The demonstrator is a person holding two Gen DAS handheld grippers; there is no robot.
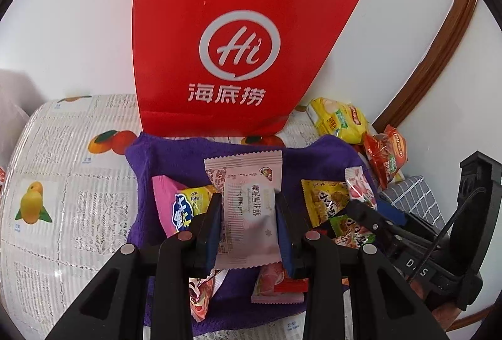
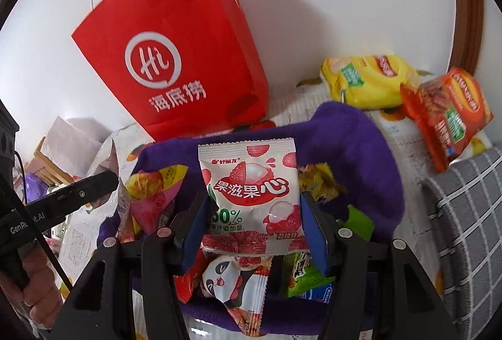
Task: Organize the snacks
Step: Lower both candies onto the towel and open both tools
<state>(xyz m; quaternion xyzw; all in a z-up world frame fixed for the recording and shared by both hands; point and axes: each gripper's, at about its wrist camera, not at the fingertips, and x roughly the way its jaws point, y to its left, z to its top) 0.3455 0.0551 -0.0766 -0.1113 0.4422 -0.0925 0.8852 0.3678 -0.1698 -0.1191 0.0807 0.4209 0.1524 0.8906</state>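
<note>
Left gripper (image 1: 248, 214) grips a pale pink snack packet (image 1: 248, 211) above the purple cloth (image 1: 147, 164). Right gripper (image 2: 255, 222) clamps a lychee candy packet (image 2: 251, 195), over snacks heaped on that cloth.

I read "Hi" in a white ring above 海底捞 on the red bag (image 1: 219, 26). My right gripper's (image 2: 254, 214) lychee pack (image 2: 251, 192) says 好丽友, 果滋果心 and 荔枝味. The pale pink pack (image 1: 248, 211) reads 雪花酥. The left gripper's side (image 2: 25, 224) shows "GenRobot.AI", partly covered.
</note>
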